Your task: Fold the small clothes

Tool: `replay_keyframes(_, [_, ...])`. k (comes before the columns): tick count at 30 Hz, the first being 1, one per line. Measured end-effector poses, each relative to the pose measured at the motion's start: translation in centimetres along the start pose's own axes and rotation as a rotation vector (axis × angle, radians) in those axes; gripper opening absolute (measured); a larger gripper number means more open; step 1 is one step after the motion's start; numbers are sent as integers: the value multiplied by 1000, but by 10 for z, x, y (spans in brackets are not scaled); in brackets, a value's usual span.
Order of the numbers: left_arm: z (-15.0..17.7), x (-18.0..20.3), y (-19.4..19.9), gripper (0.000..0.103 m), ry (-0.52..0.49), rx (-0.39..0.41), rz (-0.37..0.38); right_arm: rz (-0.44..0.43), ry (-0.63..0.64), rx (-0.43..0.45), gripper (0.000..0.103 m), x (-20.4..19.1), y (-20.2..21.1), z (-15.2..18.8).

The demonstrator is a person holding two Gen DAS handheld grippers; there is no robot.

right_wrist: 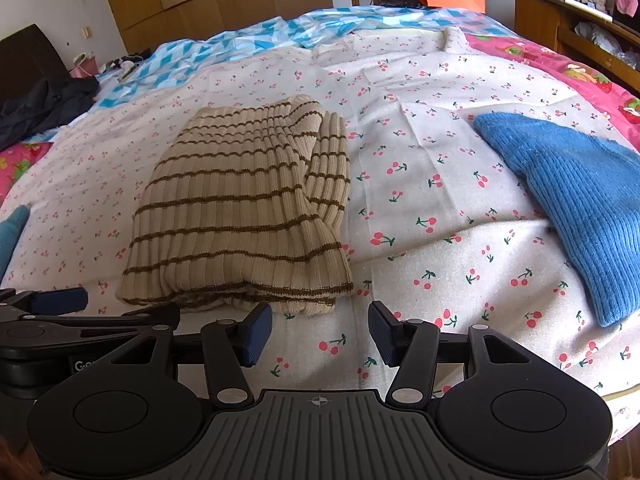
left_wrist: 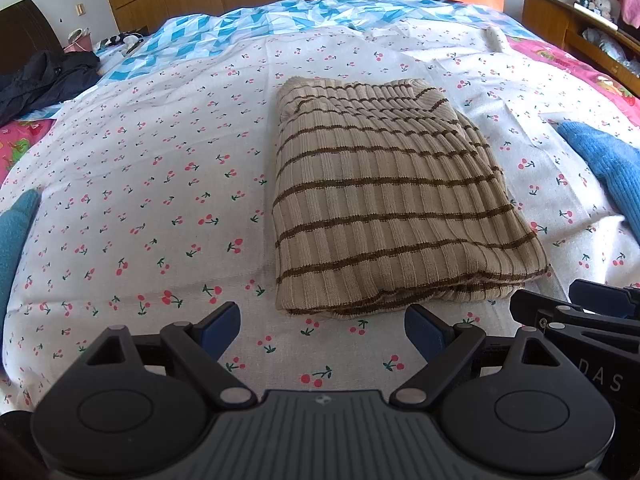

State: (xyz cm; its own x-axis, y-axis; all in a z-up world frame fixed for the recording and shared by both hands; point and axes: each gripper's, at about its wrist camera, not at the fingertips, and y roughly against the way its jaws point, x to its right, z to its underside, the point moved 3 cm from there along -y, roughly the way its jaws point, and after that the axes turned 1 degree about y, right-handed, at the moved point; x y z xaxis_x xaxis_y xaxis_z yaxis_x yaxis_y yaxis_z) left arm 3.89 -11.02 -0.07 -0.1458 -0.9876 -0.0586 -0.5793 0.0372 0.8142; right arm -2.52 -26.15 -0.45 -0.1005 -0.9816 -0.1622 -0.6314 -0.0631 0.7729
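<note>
Left claw [left_wrist: 322, 334]: spread wide, nothing between its blue pads, hovering over the cherry-print sheet [left_wrist: 160, 208] on the bed.
Teal cloth [left_wrist: 14, 232]: at the far left edge of the left claw's view; only a sliver shows, so what garment it is cannot be told.
Striped sweater [left_wrist: 384, 200]: just ahead of the left claw and slightly to its right, lying flat on the sheet; from the right claw it sits ahead and to the left.
Sweater's look: beige ribbed knit with thin brown stripes, folded into a rough rectangle; layered edges show along the near hem, and a folded-over flap runs down its right side.
Right claw [right_wrist: 320, 338]: spread, pads apart and empty, close beside the left claw, just short of the sweater's near hem.
Blue knit [right_wrist: 576, 200]: ahead and to the right of the right claw, well apart from the sweater.
</note>
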Motion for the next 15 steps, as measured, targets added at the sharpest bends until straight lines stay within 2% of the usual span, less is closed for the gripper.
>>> replay_keyframes(15, [0,1,2,93,-9,14,-10,0,-1,-1,53,0,0,0])
